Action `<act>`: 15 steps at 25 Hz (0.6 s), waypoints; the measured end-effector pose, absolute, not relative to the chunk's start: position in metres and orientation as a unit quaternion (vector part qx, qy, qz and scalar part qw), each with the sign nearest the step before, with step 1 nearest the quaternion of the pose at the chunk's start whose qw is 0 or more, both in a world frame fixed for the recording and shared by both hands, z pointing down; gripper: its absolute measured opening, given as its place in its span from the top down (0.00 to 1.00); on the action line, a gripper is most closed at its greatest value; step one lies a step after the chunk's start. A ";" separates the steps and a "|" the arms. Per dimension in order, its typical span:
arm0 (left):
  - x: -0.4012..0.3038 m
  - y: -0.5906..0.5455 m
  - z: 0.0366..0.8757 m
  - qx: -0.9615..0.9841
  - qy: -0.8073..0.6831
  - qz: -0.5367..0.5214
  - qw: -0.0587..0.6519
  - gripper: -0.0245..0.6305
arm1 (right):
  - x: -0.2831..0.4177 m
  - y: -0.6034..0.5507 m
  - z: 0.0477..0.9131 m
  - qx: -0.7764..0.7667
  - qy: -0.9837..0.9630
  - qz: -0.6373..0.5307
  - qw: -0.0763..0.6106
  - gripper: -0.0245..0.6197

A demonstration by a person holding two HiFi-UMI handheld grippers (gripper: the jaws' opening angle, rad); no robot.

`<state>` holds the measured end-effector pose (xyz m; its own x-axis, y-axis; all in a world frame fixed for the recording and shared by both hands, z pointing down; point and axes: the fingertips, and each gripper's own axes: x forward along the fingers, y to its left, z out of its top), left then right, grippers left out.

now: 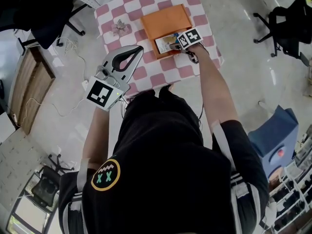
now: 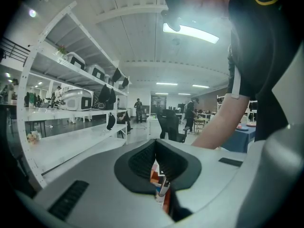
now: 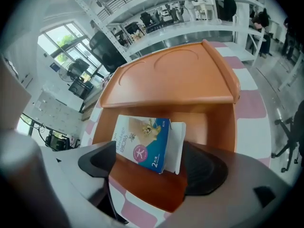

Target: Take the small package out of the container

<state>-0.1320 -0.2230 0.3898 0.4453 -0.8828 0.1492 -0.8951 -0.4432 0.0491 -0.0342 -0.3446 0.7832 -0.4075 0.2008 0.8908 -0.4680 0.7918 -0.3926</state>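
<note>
Small package (image 3: 142,144) lies inside the orange container (image 1: 165,22), against its near wall, toward the near edge of the bench (image 1: 146,4). The right tool (image 3: 149,161) straddles it, pads seemingly pressing its two side edges, and its long axis appears to run roughly along the jaws. Left tool (image 1: 140,48) is clenched on nothing, held off the bench's near left corner and well apart, so the right is nearer; I judge the way out is up and back over the near wall.

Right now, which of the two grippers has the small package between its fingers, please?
The right gripper, at the orange container, small package between its fingers; the left gripper is shut, held aside.
</note>
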 end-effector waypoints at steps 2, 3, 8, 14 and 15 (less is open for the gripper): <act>-0.132 -0.223 0.390 0.847 -0.526 0.051 0.062 0.93 | -0.036 -0.345 0.783 0.079 -0.776 0.326 0.534 0.27; -0.131 -0.223 0.390 0.846 -0.527 0.051 0.062 0.93 | -0.036 -0.345 0.783 0.075 -0.774 0.332 0.533 0.30; -0.132 -0.223 0.391 0.841 -0.534 0.055 0.065 0.93 | -0.039 -0.345 0.783 0.054 -0.767 0.356 0.532 0.37; -0.136 -0.221 0.391 0.833 -0.545 0.061 0.069 0.93 | -0.040 -0.357 0.795 0.082 -0.767 0.345 0.535 0.56; -0.138 -0.219 0.392 0.831 -0.548 0.062 0.070 0.93 | -0.038 -0.361 0.797 0.087 -0.767 0.342 0.536 0.63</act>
<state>-0.1377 -0.2194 0.3916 0.3925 -0.9019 0.1805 -0.9194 -0.3903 0.0489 -0.0380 -0.3606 0.7965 -0.4102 0.2329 0.8817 -0.4995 0.7515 -0.4309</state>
